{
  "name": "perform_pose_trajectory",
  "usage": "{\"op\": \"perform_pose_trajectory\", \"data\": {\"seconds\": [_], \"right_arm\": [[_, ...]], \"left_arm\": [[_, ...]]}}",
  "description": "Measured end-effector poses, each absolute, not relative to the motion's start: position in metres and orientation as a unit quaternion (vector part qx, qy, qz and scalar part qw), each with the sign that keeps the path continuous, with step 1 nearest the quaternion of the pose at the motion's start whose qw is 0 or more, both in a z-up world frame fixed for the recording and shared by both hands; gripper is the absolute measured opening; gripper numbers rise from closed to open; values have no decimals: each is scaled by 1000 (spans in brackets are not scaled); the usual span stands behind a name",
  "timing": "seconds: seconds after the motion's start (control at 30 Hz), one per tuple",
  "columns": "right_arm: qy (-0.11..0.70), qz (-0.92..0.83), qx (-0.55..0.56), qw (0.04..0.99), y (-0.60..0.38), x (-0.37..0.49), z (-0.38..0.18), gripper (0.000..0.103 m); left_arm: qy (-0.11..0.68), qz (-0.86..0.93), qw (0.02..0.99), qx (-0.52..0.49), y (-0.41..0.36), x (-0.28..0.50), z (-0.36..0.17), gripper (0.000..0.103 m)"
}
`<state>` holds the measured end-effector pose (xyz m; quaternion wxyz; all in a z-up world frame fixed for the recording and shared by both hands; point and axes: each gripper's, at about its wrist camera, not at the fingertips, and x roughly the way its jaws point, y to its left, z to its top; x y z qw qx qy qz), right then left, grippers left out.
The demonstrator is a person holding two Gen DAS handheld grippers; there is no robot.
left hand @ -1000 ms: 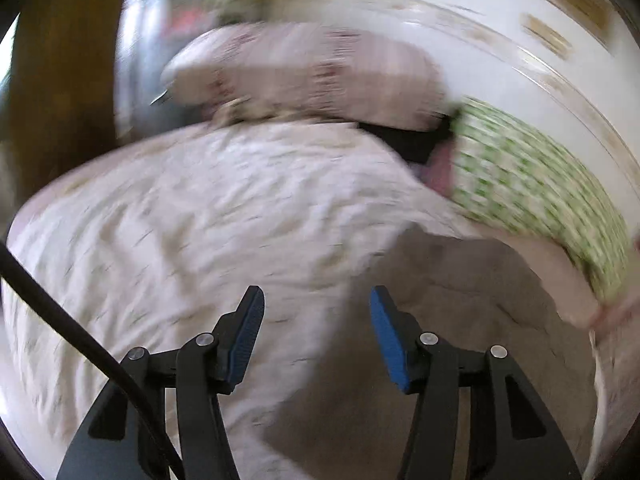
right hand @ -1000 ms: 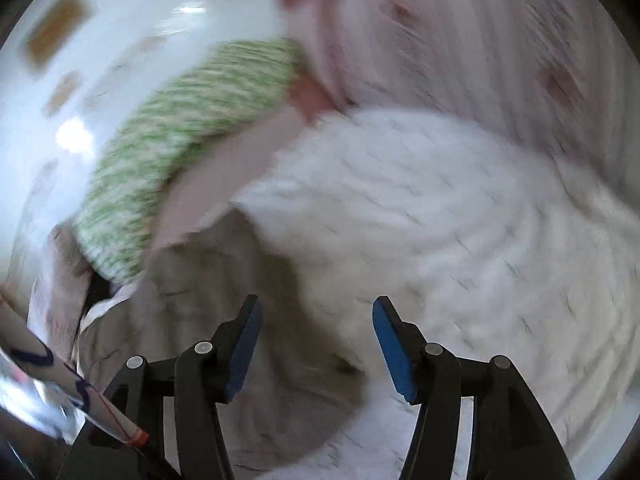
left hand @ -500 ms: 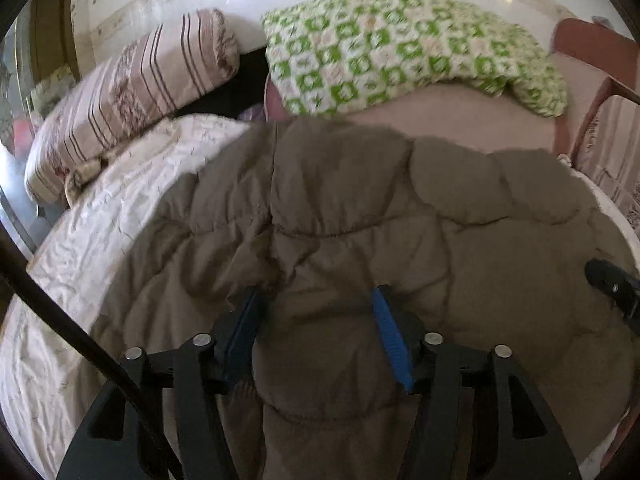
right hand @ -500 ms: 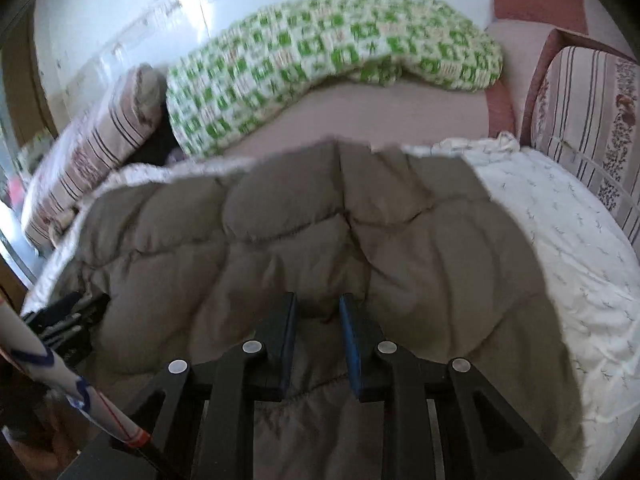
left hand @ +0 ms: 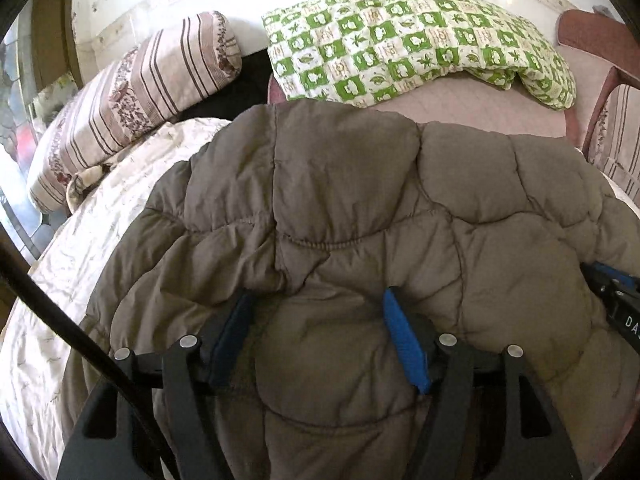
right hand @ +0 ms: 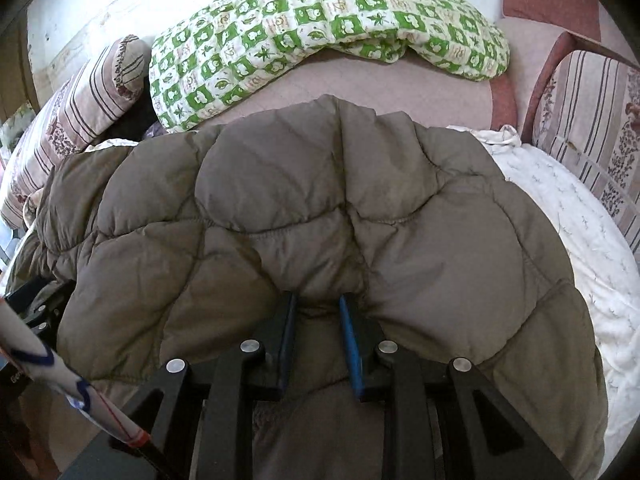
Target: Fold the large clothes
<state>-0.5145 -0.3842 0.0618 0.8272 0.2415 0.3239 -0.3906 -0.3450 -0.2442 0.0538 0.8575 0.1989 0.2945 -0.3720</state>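
A brown quilted puffer jacket (left hand: 360, 184) lies spread on a bed, its near edge bunched toward me. My left gripper (left hand: 316, 300) has pushed into that edge. A puffy fold fills the gap between its blue pads (left hand: 404, 344) while the jaws are opening. In the right wrist view the same jacket (right hand: 320, 184) is pinched near its hem by my right gripper (right hand: 318, 300), jaws narrow and shut on the fabric. The right gripper (left hand: 612, 292) also shows at the right edge of the left wrist view. The left gripper (right hand: 36, 300) shows at the left edge of the right wrist view.
A white bedsheet (left hand: 60, 280) lies under the jacket. Behind it a green checked quilt (left hand: 420, 40) rests against the wall. A striped pillow (left hand: 136, 92) lies at back left and a striped cushion (right hand: 592, 128) at right. A black cable (left hand: 60, 312) crosses the lower left.
Both grippers swung from above the bare sheet down onto the jacket's near edge. The right jaws closed on the fabric. The left jaws now have jacket between them.
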Motion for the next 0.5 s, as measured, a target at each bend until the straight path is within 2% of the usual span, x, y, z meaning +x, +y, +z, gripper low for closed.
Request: {"op": "perform_pose_trajectory", "data": {"seconds": [0.27, 0.33, 0.5], "right_arm": [[270, -401, 204, 851, -350, -522, 98, 31], [259, -381, 200, 865, -339, -520, 106, 37], [273, -353, 182, 876, -322, -506, 106, 37]], "left_arm": [[296, -371, 860, 187, -240, -343, 55, 71], [295, -370, 861, 187, -240, -343, 55, 71], [295, -371, 860, 187, -240, -343, 55, 71]]}}
